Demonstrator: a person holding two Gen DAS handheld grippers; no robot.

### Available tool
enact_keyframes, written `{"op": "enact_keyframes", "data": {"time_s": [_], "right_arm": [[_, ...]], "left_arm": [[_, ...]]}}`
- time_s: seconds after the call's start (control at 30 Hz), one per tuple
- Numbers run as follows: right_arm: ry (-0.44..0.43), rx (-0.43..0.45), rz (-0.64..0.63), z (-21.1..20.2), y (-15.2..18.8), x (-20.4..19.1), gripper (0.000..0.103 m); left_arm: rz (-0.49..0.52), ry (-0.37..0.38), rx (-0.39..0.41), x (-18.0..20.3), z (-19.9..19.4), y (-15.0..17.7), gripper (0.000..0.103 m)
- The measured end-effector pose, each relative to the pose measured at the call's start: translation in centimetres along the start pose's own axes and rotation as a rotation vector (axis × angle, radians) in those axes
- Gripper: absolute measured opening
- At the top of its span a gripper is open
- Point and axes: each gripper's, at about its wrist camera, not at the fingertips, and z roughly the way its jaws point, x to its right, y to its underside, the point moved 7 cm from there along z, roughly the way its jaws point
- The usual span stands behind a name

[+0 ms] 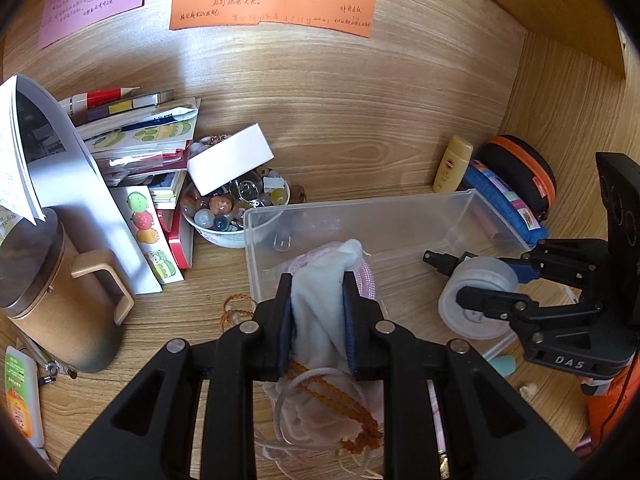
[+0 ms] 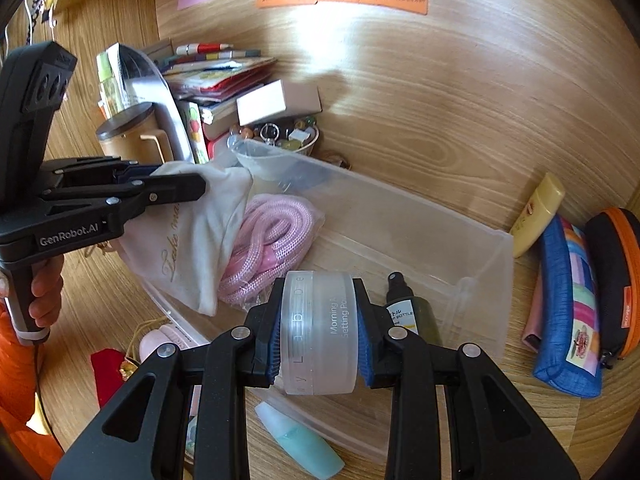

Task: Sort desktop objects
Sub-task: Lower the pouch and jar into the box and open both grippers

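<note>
Two tongs grip over the clear bin (image 2: 472, 256): left gripper (image 1: 318, 322) pinches the white pouch (image 1: 320, 312); right gripper (image 2: 318, 334) clamps the frosted jar (image 2: 318, 332) above its near edge.

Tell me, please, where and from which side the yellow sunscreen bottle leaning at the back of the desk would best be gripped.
Grip the yellow sunscreen bottle across its flat body, just below the cap, coming from the front and above. It stands tilted against the back wall, beside the blue pencil case, so its open side faces the clear bin. Both claws are full now, so one must be emptied first.
</note>
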Motion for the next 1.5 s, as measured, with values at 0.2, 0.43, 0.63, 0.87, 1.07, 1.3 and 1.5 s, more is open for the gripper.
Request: {"op": "enact_keyframes", "data": {"time_s": [0.2, 0.43, 0.63, 0.87, 1.07, 1.3, 1.5], "right_arm": [[-0.015, -0.024, -0.008, 1.0, 0.4, -0.9, 0.027], [-0.02, -0.037, -0.002, 1.2, 0.2, -1.1, 0.027], [-0.009, -0.047, -0.007, 1.3, 0.2, -1.1, 0.027], [0.021, -0.05, -0.046, 1.1, 0.1, -1.7, 0.028], [0.037, -0.045, -0.039, 0.6, 0.4, -1.4, 0.028], [0.053, -0.02, -0.034, -1.2, 0.7, -1.5, 0.031], [0.086, 0.01, -0.052, -2.9, 1.2, -1.9, 0.044]], "left_arm": [[-0.011, 0.014, -0.013, -0.2, 0.2, 0.0, 0.024], [-0.05, 0.053, -0.014, -0.6, -0.5, -0.5, 0.024], [-0.071, 0.059, 0.019, -1.2, -2.0, -1.1, 0.024], [-0.07, 0.028, 0.074, -2.3, -4.6, -1.7, 0.041], [-0.036, -0.006, 0.093, -2.7, -6.3, -1.3, 0.044], [-0.002, -0.034, 0.088, -2.5, -7.5, 0.4, 0.055], [0.029, -0.038, 0.076, -1.6, -8.0, 2.0, 0.063]]}}
